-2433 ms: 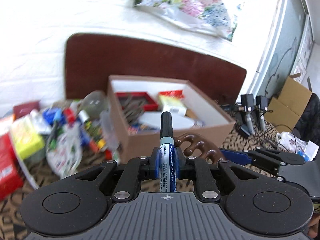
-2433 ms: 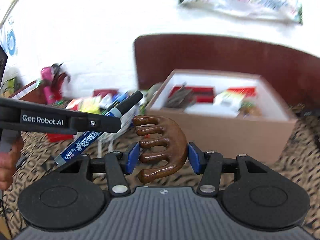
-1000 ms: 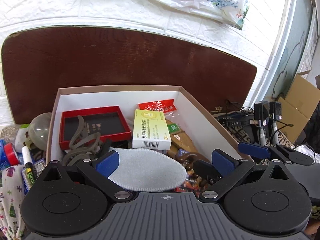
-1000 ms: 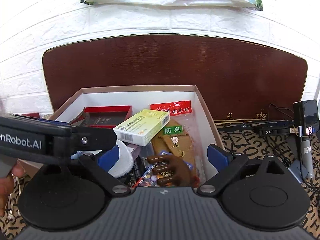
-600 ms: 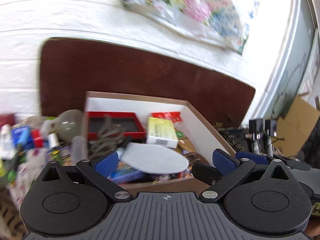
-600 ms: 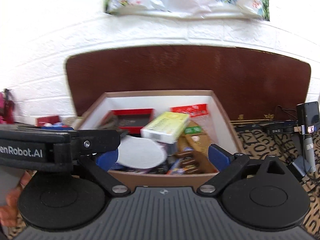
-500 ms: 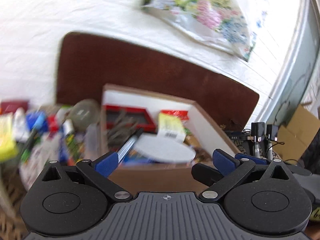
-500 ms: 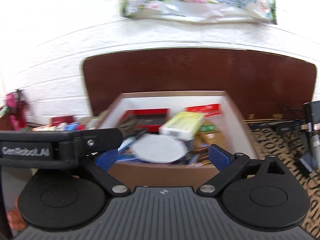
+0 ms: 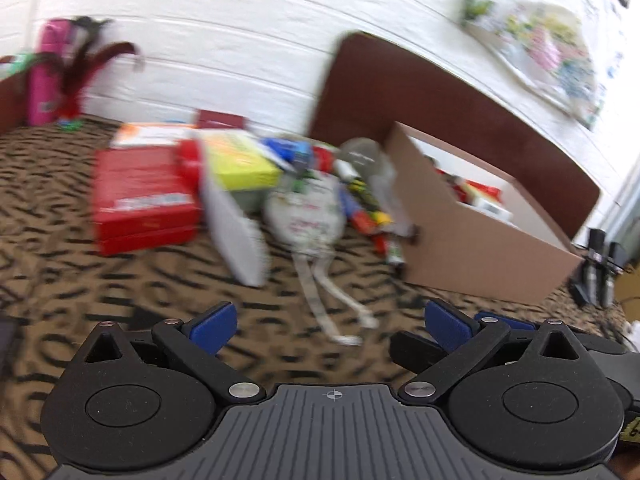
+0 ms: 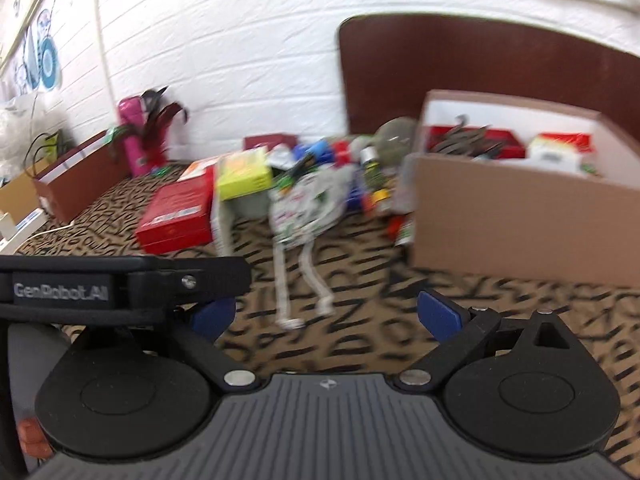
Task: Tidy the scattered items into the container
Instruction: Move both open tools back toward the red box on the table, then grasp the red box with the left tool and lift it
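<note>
Both grippers, left gripper (image 9: 330,322) and right gripper (image 10: 326,314), are sitting wide open and empty, facing the pile (image 9: 256,184) at 12 o'clock, box (image 9: 476,248) at 2 o'clock, probably lining up another grab.

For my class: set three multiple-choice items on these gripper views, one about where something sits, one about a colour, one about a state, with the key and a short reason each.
1. Where does the pile of loose items lie relative to the cardboard box?
A. inside it
B. to its left on the patterned cloth
C. behind the brown board

2. What colour is the large flat box at the pile's left edge?
A. red
B. blue
C. white

3. How do the left gripper and right gripper stand?
A. both shut on items
B. one open, one shut
C. both open and empty

Key: 1 B, the clutter sits left of the box wall in both views. 2 A, its lid and sides show red. 3 C, the blue pads stand wide apart with only cloth between them.
</note>
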The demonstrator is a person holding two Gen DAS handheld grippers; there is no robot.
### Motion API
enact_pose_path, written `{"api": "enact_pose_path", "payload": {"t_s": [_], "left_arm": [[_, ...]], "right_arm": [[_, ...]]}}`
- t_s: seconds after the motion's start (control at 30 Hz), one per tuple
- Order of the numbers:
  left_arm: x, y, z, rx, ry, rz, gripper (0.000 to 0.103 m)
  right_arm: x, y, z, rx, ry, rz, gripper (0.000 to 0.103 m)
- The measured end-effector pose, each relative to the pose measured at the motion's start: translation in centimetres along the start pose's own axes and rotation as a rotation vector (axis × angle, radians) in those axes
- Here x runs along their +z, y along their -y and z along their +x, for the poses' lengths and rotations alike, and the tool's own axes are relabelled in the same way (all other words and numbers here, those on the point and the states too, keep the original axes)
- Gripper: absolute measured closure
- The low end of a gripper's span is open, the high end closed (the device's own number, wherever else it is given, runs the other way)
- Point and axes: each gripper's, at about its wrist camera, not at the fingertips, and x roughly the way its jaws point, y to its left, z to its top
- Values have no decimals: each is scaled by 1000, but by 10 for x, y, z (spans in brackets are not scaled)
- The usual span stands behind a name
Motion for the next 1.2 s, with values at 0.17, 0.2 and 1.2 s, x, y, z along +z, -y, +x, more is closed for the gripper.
{"api": "enact_pose_path", "payload": {"t_s": [0.17,0.2,1.2], "left_arm": [[12,-46,-11,85,45,-63,1],[15,-55,-12,99,52,-76,1],[67,-169,90,106,-61,-273,27]], "right_arm": [[4,-42,16,55,-7,-76,9],[5,-50,20,72,-9,-97,13],[59,-125,187,312,-66,-341,28]]}}
